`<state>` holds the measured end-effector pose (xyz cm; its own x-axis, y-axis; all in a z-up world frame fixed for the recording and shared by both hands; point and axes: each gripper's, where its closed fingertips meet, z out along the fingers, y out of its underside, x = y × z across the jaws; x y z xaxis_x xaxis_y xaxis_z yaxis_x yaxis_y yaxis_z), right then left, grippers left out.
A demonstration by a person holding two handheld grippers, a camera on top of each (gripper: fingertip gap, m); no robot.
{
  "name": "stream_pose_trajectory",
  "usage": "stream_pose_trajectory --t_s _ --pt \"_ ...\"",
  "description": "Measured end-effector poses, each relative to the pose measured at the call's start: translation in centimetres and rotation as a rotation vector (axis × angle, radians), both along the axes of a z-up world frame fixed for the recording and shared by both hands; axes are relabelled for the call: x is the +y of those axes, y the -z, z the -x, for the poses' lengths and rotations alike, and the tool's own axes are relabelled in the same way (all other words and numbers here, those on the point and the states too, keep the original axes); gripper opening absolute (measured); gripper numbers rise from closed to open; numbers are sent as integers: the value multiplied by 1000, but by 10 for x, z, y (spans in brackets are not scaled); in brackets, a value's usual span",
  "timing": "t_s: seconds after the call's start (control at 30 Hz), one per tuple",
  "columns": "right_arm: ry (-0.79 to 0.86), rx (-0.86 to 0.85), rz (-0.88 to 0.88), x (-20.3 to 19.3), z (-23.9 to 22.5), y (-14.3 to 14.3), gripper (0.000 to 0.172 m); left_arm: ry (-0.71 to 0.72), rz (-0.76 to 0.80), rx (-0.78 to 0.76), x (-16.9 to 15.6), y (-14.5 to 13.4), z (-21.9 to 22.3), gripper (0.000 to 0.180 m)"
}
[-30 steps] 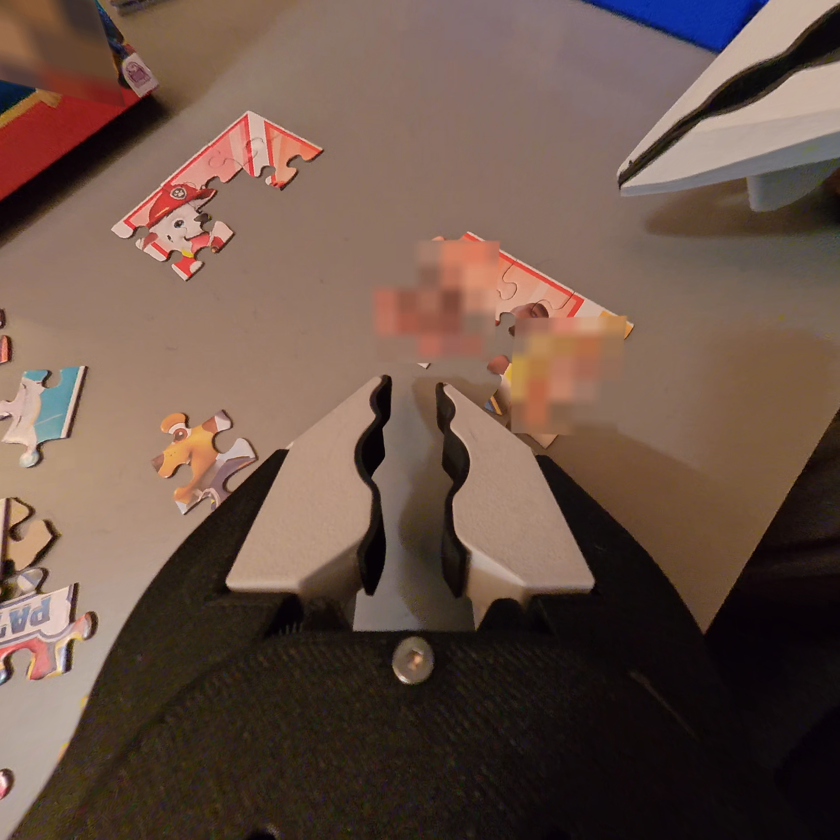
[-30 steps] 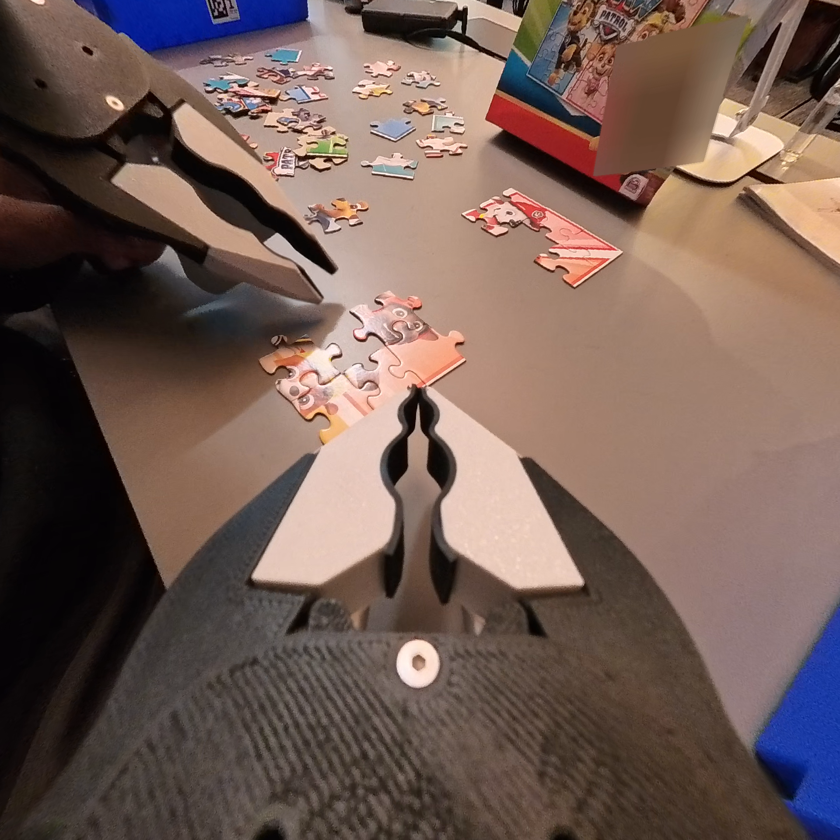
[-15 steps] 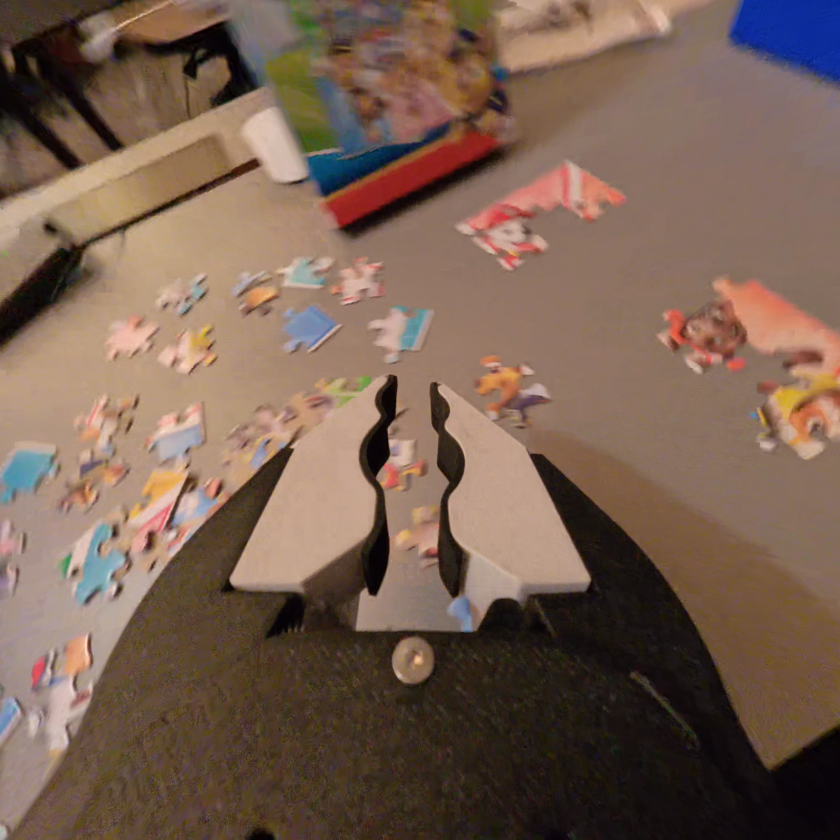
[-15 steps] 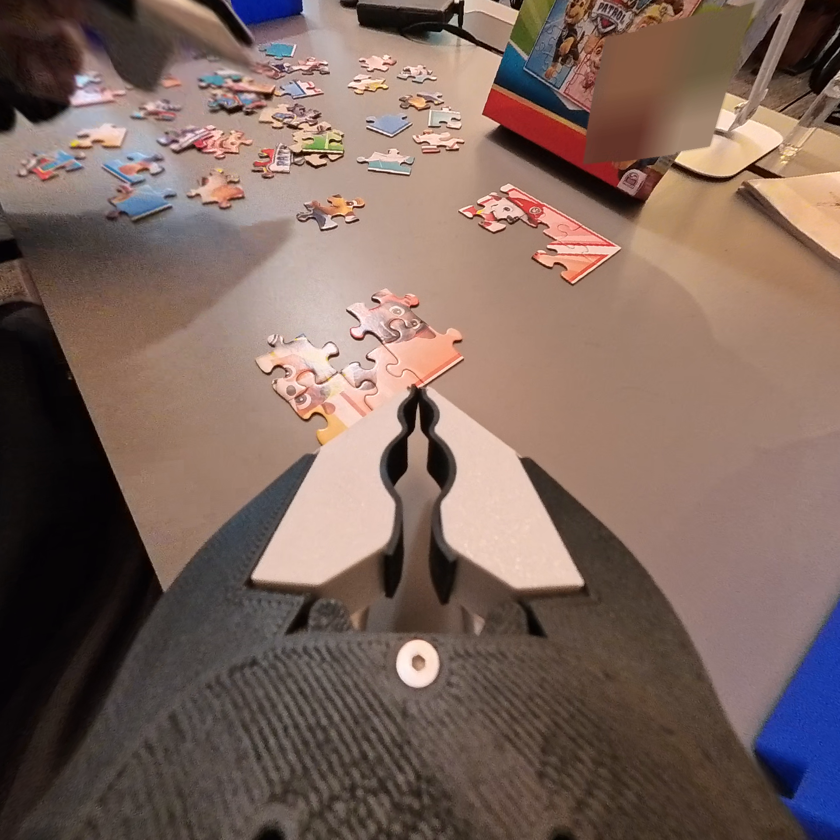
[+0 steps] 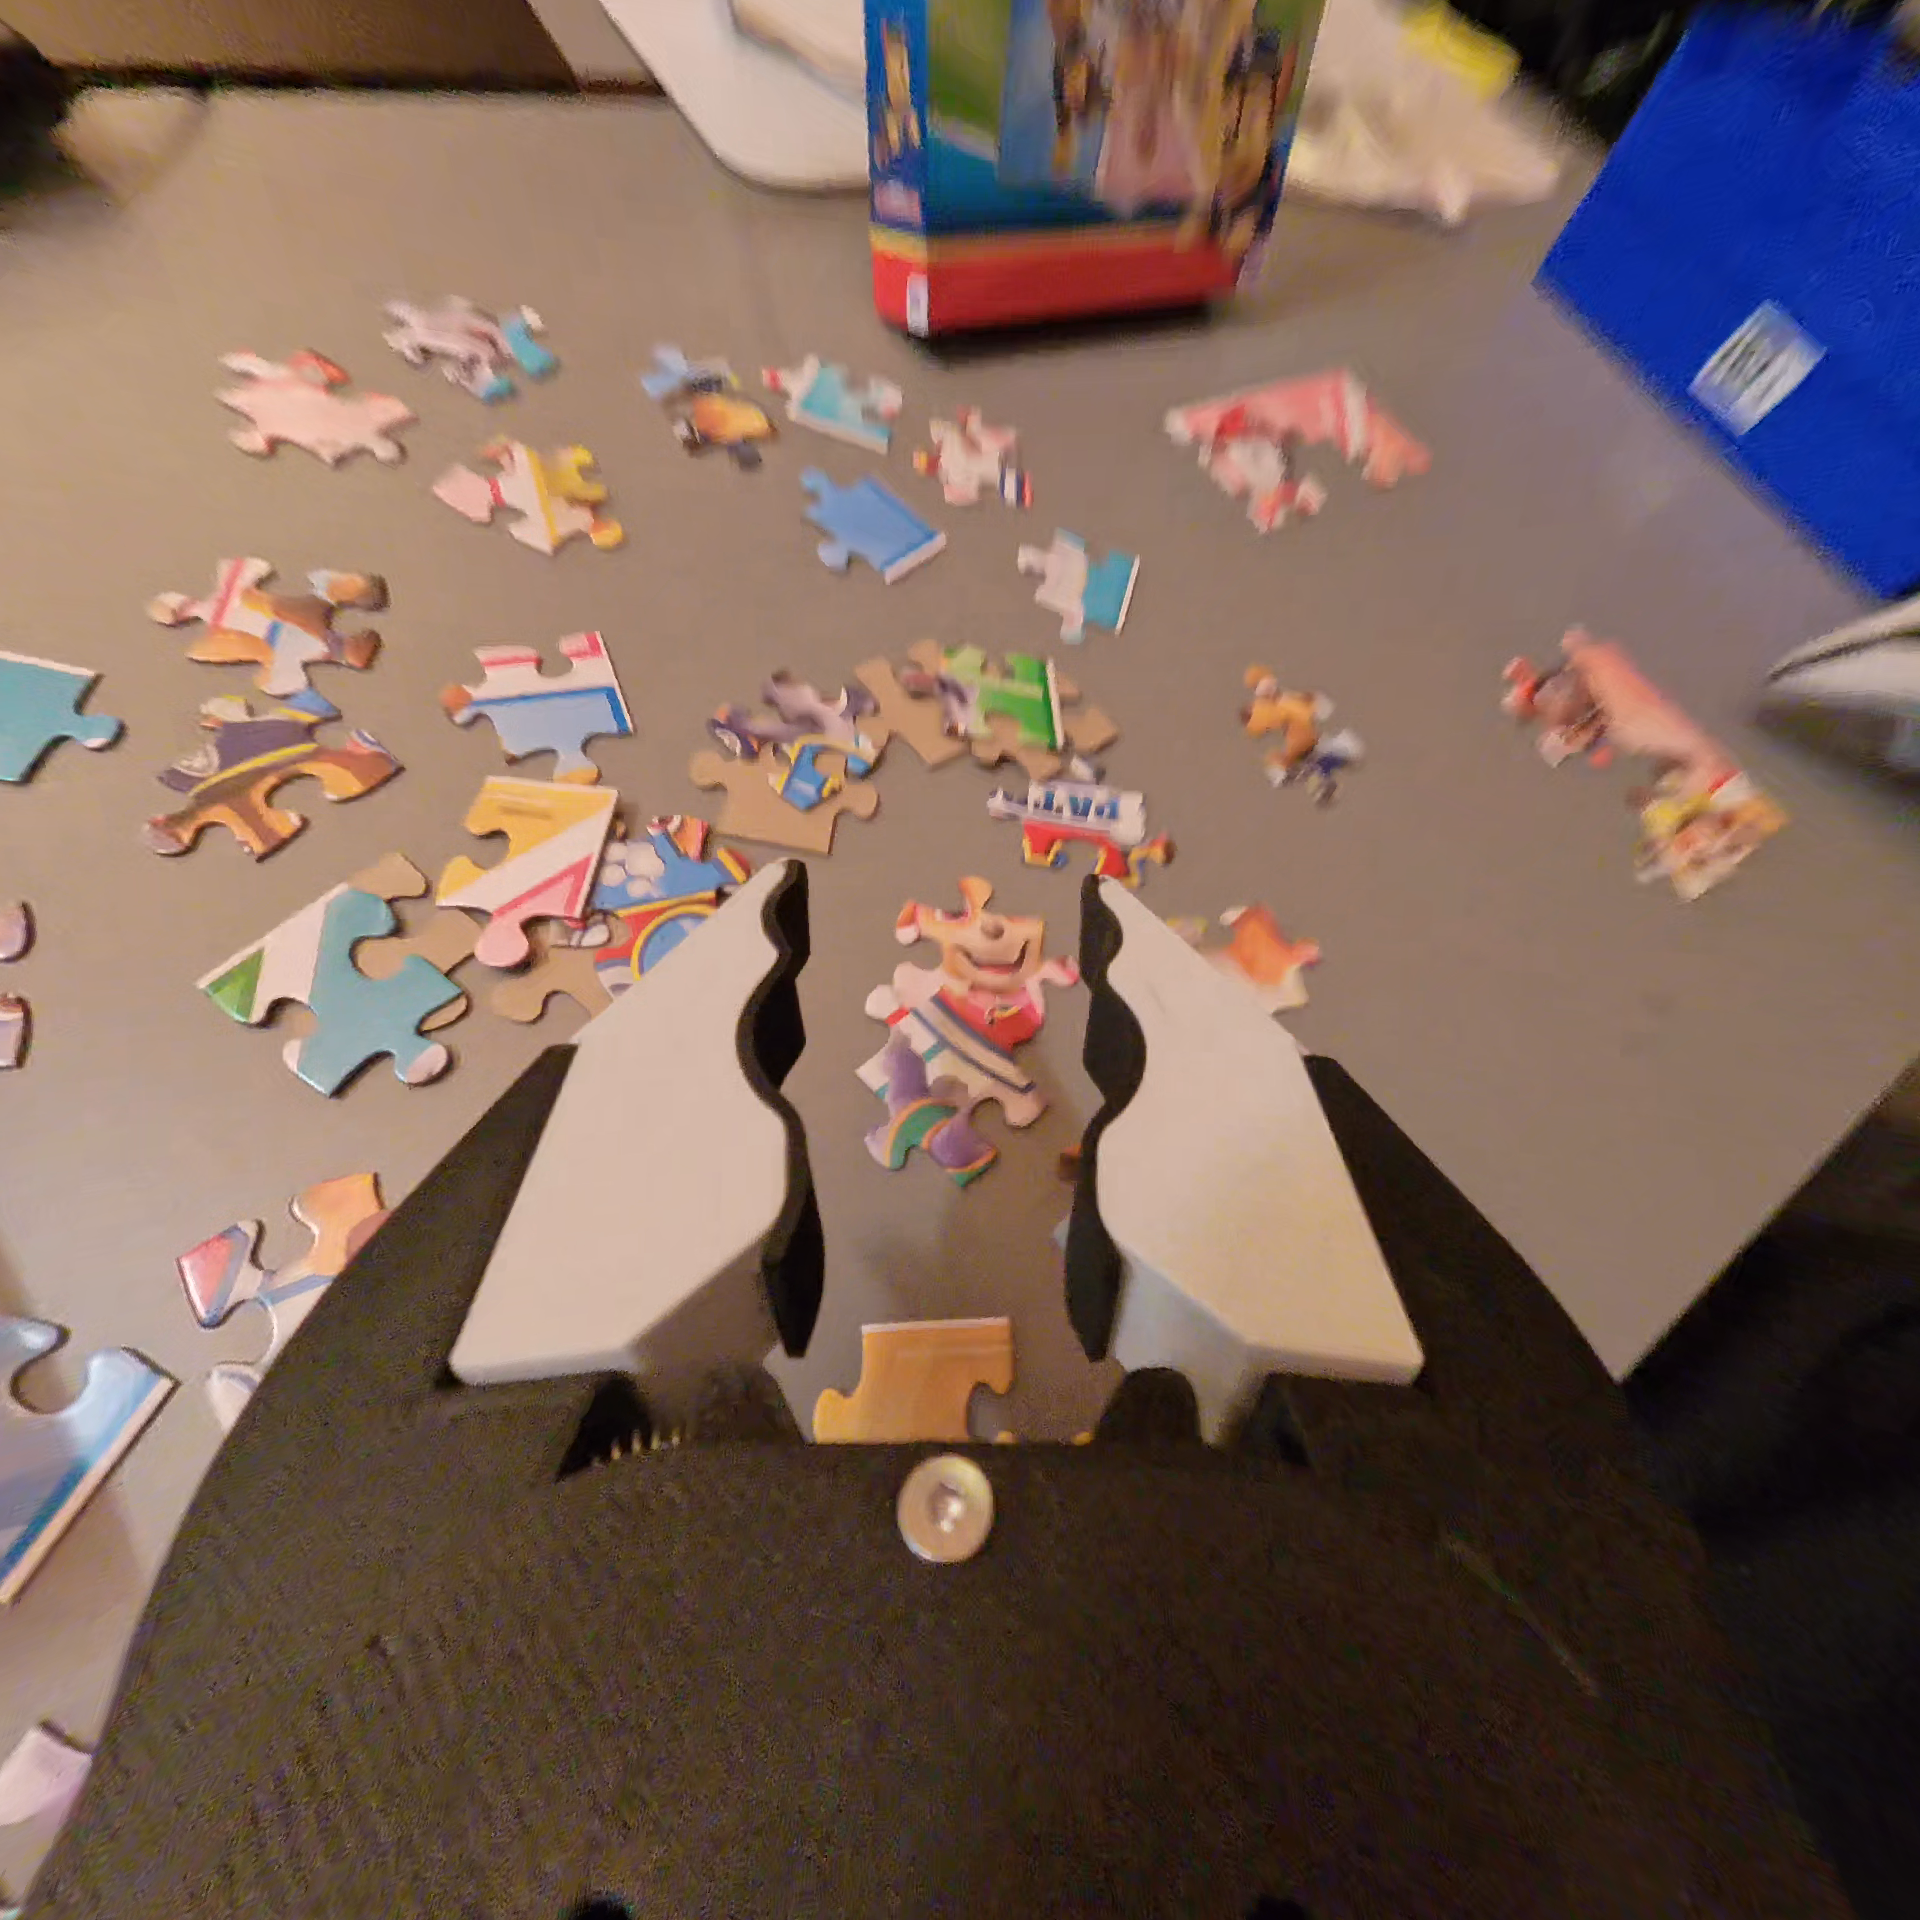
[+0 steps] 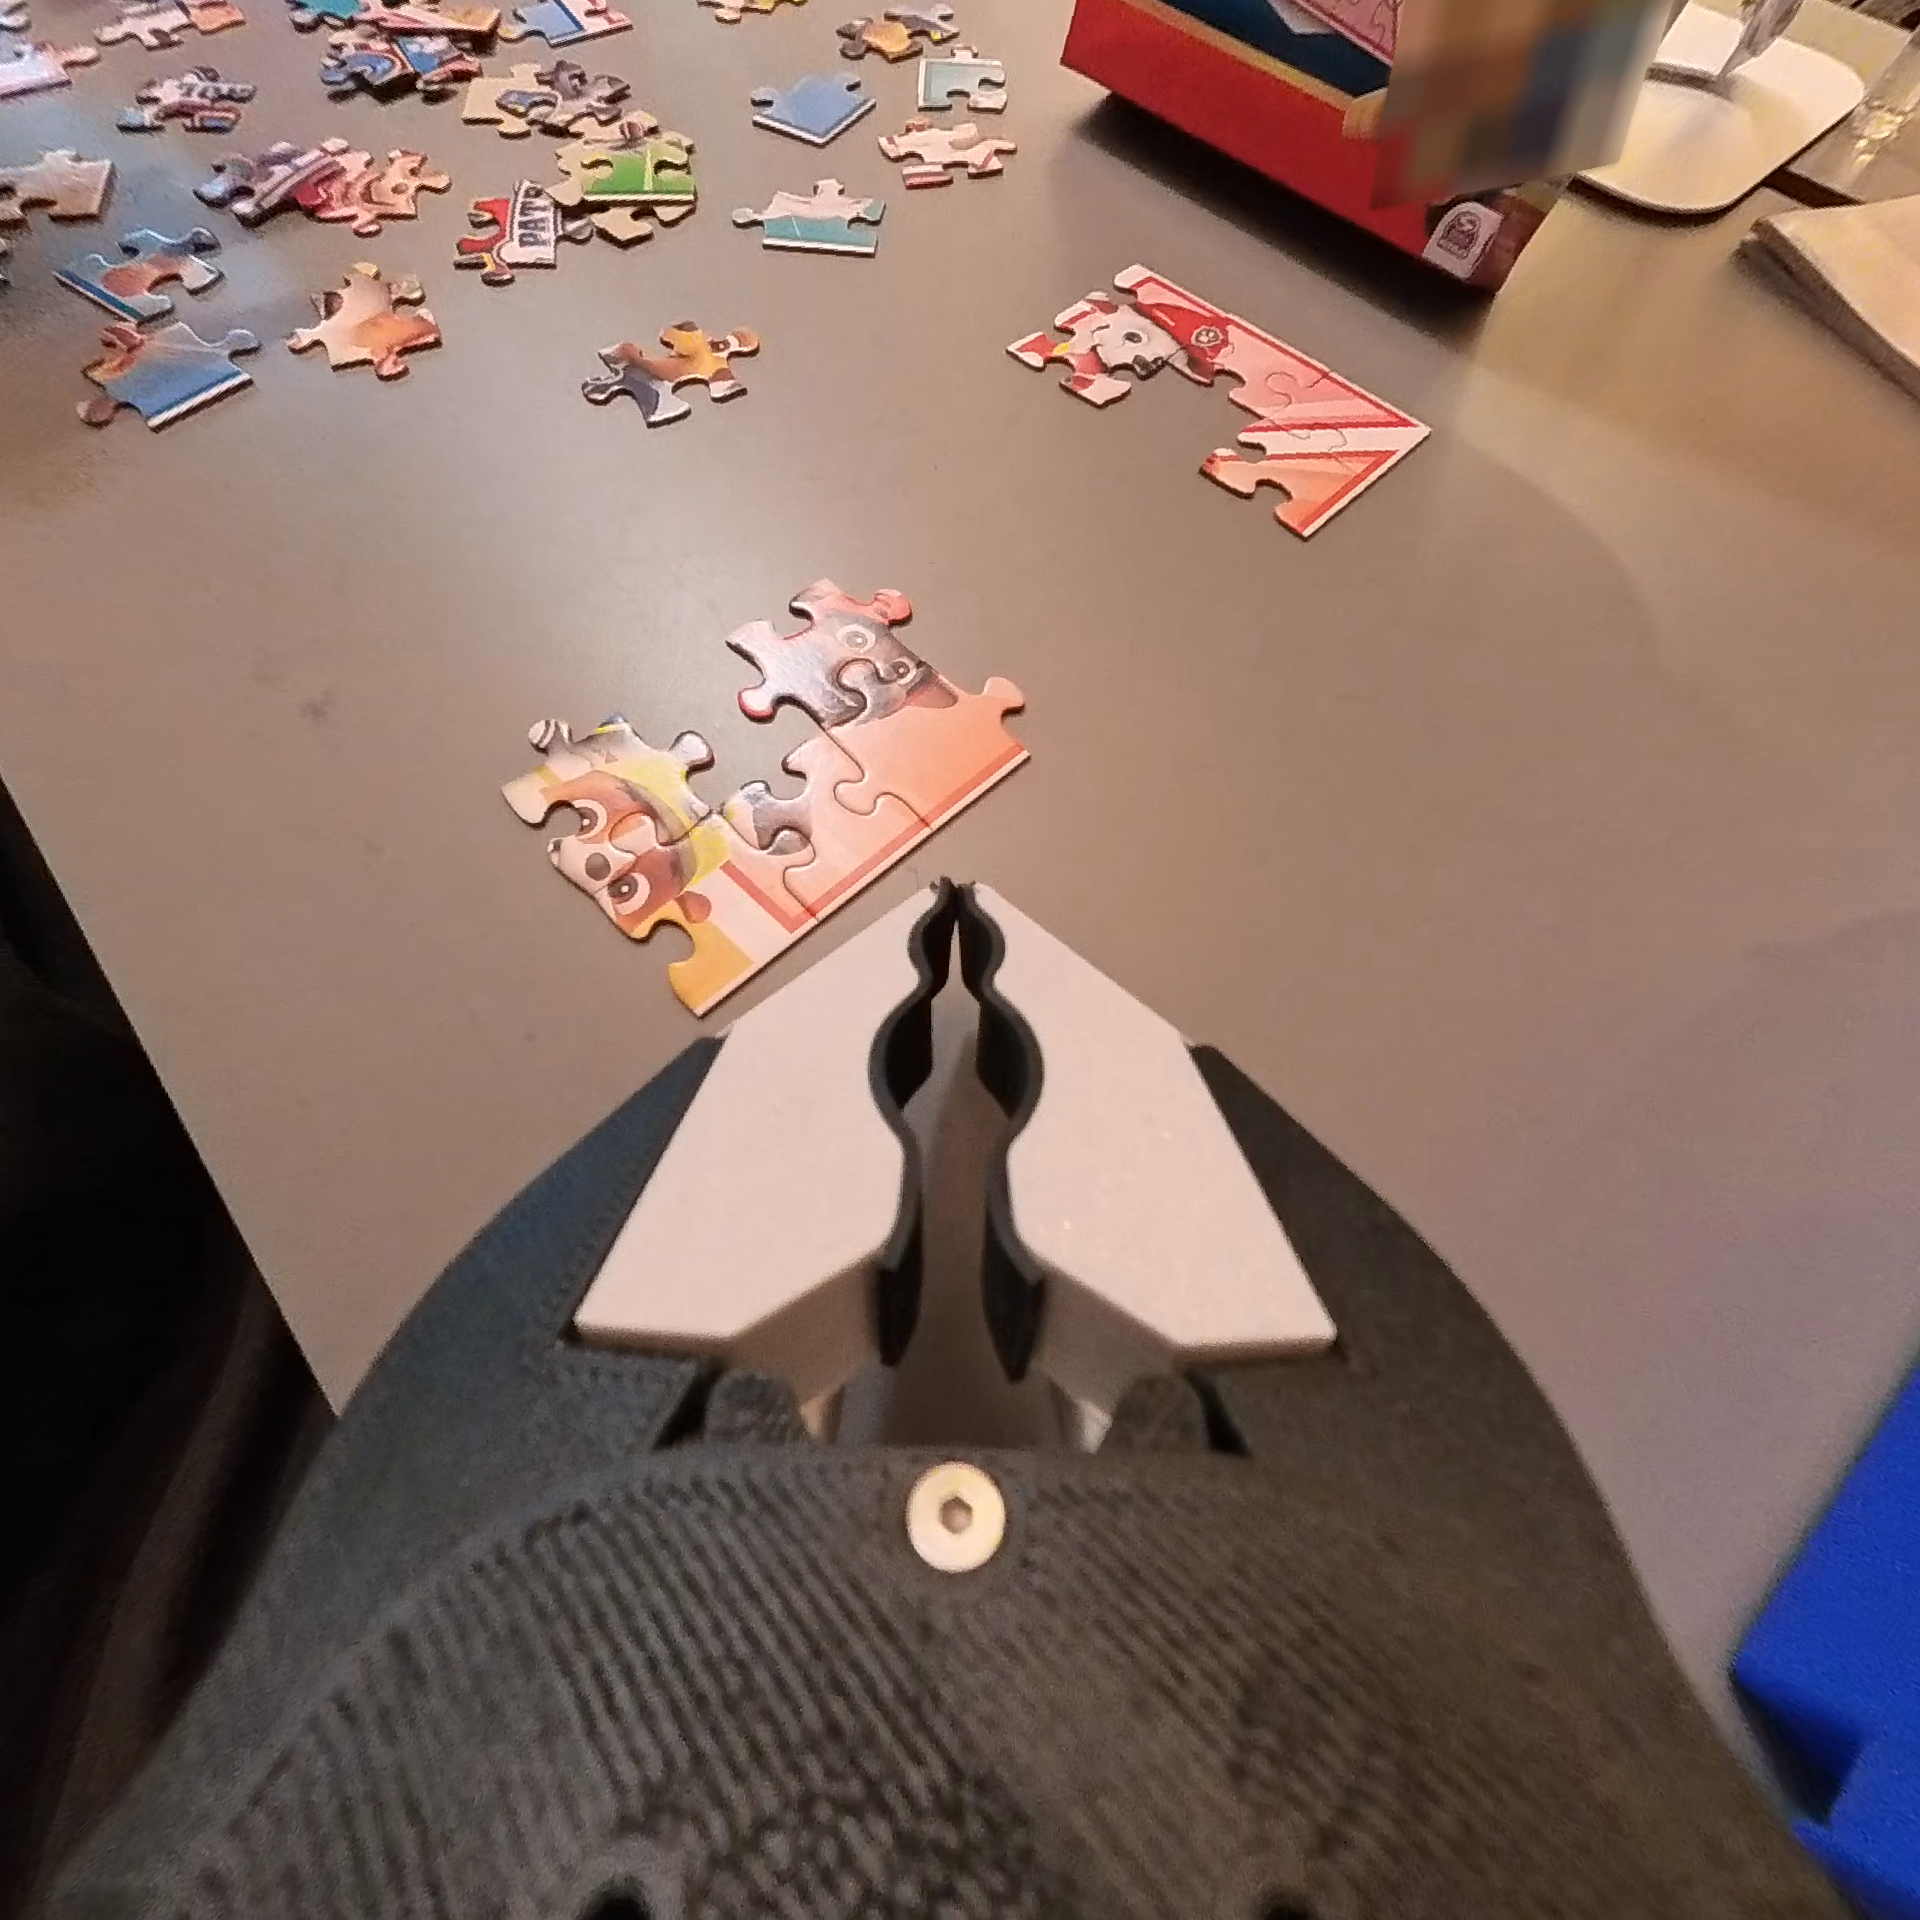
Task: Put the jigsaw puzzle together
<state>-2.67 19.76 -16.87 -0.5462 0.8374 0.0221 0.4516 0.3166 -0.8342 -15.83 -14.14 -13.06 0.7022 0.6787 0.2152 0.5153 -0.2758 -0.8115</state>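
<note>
Puzzle pieces (image 5: 540, 717) are lying scattered over the grey table (image 5: 1455, 1039), most of them face up, a few showing brown backs. The left wrist view is smeared by motion blur, so the printing on the far pieces is hard to make out.

The left gripper (image 5: 943, 904) is hovering with its jaws spread wide and gripping nothing. A cartoon-dog piece (image 5: 961, 1023) is lying flat on the table between the two fingers, with a clear gap to each pad. A yellow piece (image 5: 914, 1377) is showing near the finger roots, its lower edge cut off by the black gripper body. An orange piece (image 5: 1262, 951) is partly hidden behind the right finger, and a red-and-blue piece (image 5: 644, 904) is partly hidden behind the left finger (image 5: 665, 1122).

The right gripper (image 6: 956, 888) is clenched, its fingertips meeting on nothing. An assembled corner section (image 6: 790, 790) is lying just beyond and left of the tips; contact cannot be determined. A second assembled section (image 6: 1236, 384), red and white, is lying farther off to the right.

A puzzle box (image 5: 1070, 177) is standing at the far side of the table, its top cut off in both views and partly covered by a mosaic patch in the right wrist view. A blue bin (image 5: 1766, 281) is running off the frame at the right edge.
</note>
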Motion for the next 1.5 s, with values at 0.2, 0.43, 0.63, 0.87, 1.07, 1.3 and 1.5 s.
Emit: stream_pose_trajectory --t_s 0.2,0.43,0.63,0.87,1.07,1.3,1.5 --pt "-6 16 -10 -1 -1 -1 0 83 235 -26 18 43 -7 61" --pt "-10 17 -14 -2 -1 -1 0 100 344 -38 20 60 -9 61" --pt "-10 7 -20 -2 -1 1 0 109 328 -57 20 63 -11 55" --pt "-9 0 -37 -2 -1 3 0 137 310 -67 23 63 -15 25" --pt "-11 2 -41 -2 -1 3 0 134 316 -52 24 61 -14 24" --pt "-12 -2 -41 -2 -1 4 0 106 252 -8 26 47 -9 24" --pt "-13 -8 -41 -3 -1 5 0 100 221 14 28 40 -7 24"
